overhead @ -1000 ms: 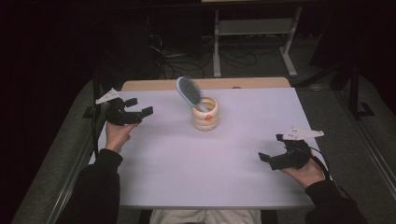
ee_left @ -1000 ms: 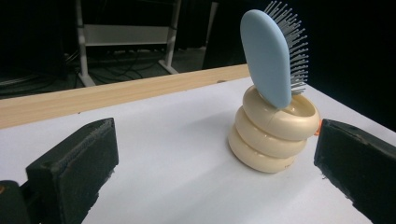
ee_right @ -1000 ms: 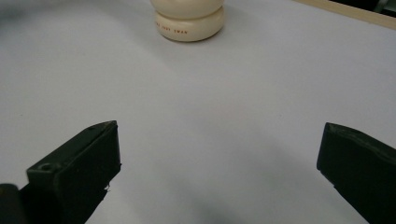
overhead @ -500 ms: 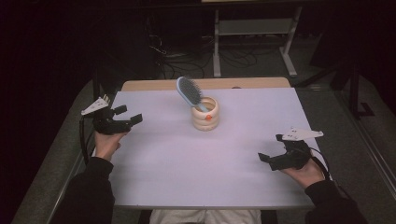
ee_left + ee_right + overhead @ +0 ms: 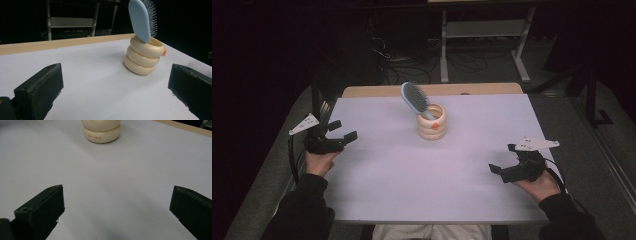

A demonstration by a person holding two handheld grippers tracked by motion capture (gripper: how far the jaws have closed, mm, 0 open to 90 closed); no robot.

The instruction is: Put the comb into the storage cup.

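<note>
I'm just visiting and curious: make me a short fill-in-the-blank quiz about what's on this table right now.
1. The hairbrush stands in a cream-coloured ____ made of stacked rings.
2. The back of the hairbrush is light ____.
3. The jaws of the left gripper are ____, with nothing between them.
4. The right gripper rests near the table's ____ edge.

Missing words: holder; blue; open; right

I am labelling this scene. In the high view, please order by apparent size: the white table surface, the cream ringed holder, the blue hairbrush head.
1. White table surface, by far the largest.
2. Cream ringed holder and blue hairbrush head look about alike; I would not rank them.
</note>
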